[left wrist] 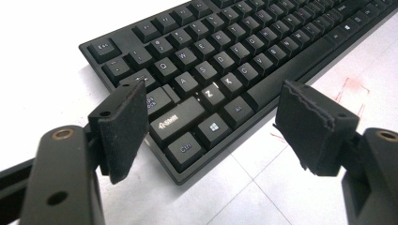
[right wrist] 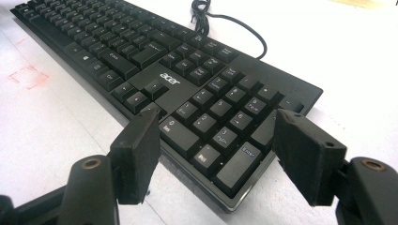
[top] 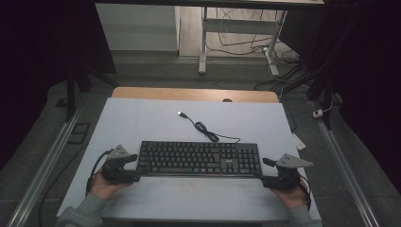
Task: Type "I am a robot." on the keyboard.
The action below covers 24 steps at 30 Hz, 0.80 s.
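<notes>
A black keyboard point(top: 198, 158) lies lengthwise across the white sheet point(top: 142, 118), and its cable point(top: 205, 130) curls back to a USB plug point(top: 180, 113). At the keyboard's left end my left gripper point(top: 136, 166) is open. In the left gripper view its jaws point(left wrist: 213, 117) straddle the front left corner by the Ctrl key point(left wrist: 186, 148), with the pads apart from it. At the right end my right gripper point(top: 265, 171) is open too. Its jaws point(right wrist: 216, 150) stand on either side of the numpad corner point(right wrist: 237, 171) without pressing it.
The sheet covers a wooden table point(top: 194, 93). Faint red marks point(top: 189, 185) lie on the sheet in front of the keyboard. Metal rails point(top: 47, 163) run along both sides on the floor. A desk frame point(top: 203, 42) with loose cables stands beyond the table.
</notes>
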Motion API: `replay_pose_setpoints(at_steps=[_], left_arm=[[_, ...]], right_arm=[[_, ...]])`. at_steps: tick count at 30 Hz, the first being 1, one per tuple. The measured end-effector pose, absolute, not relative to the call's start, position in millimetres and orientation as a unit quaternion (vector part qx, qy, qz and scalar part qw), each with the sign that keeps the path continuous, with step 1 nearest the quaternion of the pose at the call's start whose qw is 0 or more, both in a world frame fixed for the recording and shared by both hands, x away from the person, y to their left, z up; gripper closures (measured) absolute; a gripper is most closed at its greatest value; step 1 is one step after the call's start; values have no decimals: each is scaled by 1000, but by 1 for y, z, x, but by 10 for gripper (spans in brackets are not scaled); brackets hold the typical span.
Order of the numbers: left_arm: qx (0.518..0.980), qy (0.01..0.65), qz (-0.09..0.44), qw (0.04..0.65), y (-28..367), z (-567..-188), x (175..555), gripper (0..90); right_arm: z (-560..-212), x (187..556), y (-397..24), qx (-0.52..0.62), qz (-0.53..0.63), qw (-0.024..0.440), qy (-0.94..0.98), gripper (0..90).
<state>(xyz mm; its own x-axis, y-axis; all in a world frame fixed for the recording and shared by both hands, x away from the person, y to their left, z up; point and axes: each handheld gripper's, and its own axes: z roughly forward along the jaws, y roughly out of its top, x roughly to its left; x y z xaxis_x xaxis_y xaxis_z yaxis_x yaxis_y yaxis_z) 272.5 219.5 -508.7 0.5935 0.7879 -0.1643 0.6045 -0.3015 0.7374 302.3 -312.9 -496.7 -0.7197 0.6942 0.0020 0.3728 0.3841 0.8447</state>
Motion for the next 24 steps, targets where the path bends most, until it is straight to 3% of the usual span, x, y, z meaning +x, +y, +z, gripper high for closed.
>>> replay_pose_setpoints(at_steps=[24], left_arm=[[797, 437, 120, 399, 220, -508, 273, 264]], right_arm=[[-495, 303, -307, 327, 457, 173, 809, 348]])
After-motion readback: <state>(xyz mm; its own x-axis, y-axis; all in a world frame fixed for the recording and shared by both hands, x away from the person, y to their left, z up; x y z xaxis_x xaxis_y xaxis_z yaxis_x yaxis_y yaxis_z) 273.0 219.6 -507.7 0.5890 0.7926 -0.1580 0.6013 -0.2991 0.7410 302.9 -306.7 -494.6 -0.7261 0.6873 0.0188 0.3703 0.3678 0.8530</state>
